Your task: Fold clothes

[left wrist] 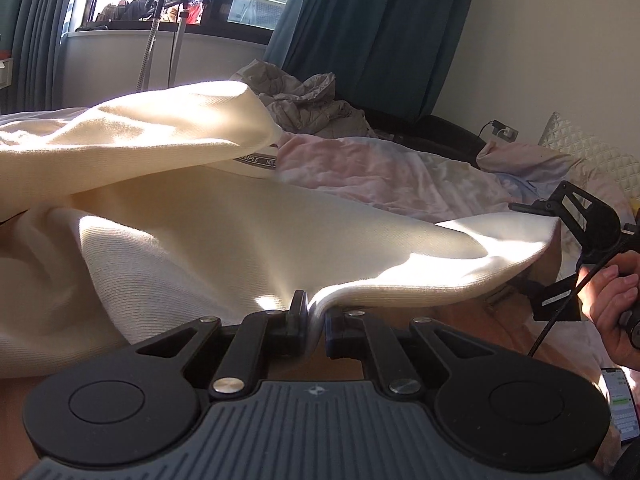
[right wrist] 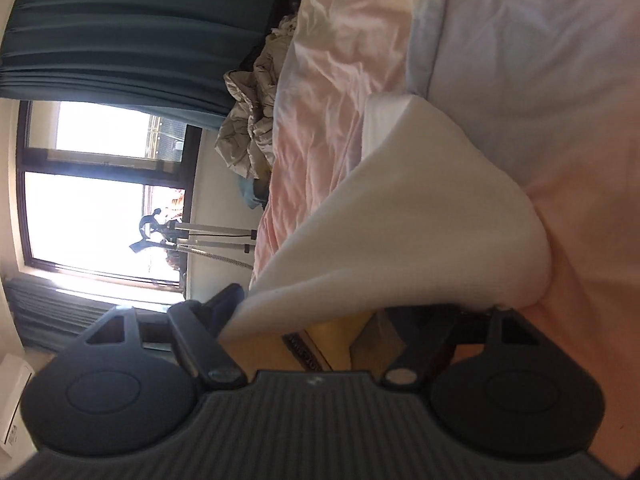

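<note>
Your left tongs (left wrist: 316,312) pinch the cream garment's (left wrist: 240,216) hem over the bed (left wrist: 400,176); right tongs (right wrist: 360,312) gape around its edge, ungripped. Pull now and that side likely droops, skewing the fold.

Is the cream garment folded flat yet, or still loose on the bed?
Still loose. The cream garment is rumpled and draped, one flap lifted, its edge pinched in the shut left gripper; the right gripper is open.

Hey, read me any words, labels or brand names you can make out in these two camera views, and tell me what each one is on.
"...MPLE" and "NOT-": partial words on the neck tape inside the cream sweater.
Phone screen: text too small to read.
Printed strip under the sweater, right wrist view: too blurred to read.
White box: label unreadable.
</note>
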`<state>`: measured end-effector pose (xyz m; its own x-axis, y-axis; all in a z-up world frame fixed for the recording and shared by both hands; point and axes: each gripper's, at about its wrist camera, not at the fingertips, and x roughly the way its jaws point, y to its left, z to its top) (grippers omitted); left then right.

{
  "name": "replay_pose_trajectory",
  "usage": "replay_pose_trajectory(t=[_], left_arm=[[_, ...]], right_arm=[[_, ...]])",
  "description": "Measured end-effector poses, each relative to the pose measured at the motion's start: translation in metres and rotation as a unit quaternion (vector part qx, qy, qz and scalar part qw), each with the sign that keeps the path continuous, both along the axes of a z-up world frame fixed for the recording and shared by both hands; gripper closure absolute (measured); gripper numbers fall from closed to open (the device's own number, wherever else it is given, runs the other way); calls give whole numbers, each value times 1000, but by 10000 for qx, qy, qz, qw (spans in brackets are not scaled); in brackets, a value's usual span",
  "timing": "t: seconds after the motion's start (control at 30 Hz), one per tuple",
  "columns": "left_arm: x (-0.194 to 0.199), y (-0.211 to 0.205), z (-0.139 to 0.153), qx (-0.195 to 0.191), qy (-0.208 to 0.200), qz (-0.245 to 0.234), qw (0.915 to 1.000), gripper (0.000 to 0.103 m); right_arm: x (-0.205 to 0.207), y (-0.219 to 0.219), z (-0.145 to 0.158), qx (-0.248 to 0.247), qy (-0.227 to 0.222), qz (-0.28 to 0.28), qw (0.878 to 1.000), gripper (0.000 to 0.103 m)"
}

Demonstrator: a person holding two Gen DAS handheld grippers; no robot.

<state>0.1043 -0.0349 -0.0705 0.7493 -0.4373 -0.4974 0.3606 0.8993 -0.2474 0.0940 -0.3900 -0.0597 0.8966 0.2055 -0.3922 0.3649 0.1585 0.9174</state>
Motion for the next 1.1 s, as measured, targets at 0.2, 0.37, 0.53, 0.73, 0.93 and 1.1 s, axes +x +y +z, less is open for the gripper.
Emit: replay_pose_trajectory(t=[0.2, 0.37, 0.53, 0.73, 0.93, 1.1], left_arm=[[4, 0, -3, -25, 108, 37, 9999, 95], [5, -1, -4, -17, 126, 23, 9999, 95], [4, -4, -5, 12, 119, 11, 9999, 94], [3, -6, -6, 45, 73, -55, 9999, 91], [2, -10, -6, 160, 100, -111, 9998, 88], [4, -12, -10, 300, 320, -80, 9990, 86]], right_arm=[[-8, -29, -23, 349, 377, -902, 9946, 21], [5, -52, -33, 240, 669, -1083, 9916, 28], [21, -60, -13, -658, 431, -862, 9932, 87], [27, -61, 31, -2158, -929, -676, 9697, 96], [35, -74, 3, -2485, 189, -485, 9672, 95], [38, -86, -39, -1813, 1139, -314, 9763, 89]])
